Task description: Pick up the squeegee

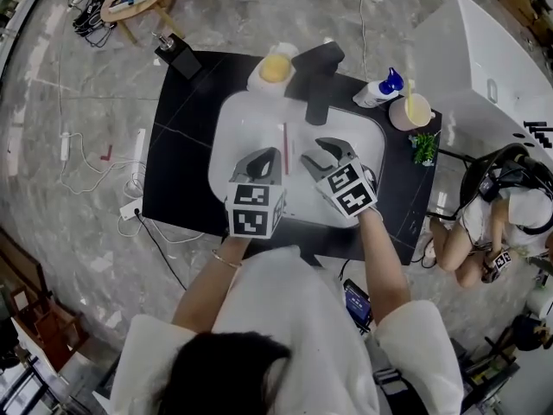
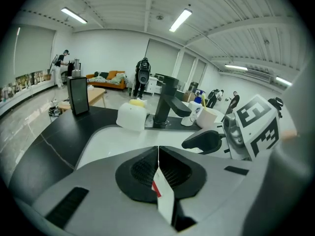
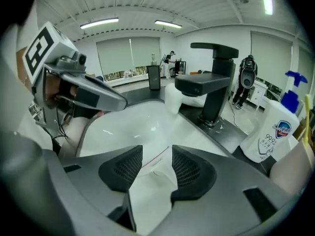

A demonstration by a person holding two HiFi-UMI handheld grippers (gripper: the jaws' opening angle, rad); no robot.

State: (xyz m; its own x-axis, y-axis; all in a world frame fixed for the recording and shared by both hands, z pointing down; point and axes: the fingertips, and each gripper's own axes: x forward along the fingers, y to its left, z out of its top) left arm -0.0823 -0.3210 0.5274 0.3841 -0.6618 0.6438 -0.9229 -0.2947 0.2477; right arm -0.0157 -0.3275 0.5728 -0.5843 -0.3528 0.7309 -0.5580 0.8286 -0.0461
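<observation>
The squeegee point(image 1: 285, 150) is a thin pale strip with a red line, lying flat in the white sink basin point(image 1: 238, 128). My left gripper point(image 1: 273, 154) hangs just left of it with its jaws met at the tips. In the left gripper view point(image 2: 158, 151), white and a bit of red show through the slit behind the tips. My right gripper point(image 1: 311, 151) hangs just right of the strip, open and empty. In the right gripper view point(image 3: 157, 167) the squeegee's red line point(image 3: 158, 156) shows on the basin floor between the jaws, untouched.
A black faucet point(image 1: 317, 76) stands at the basin's far edge, beside a white dispenser with a yellow top point(image 1: 275, 67). A spray bottle point(image 1: 380, 89), a cup point(image 1: 413, 111) and a small plant point(image 1: 424, 148) sit at the right. A black stand point(image 1: 177, 57) occupies the counter's far left corner.
</observation>
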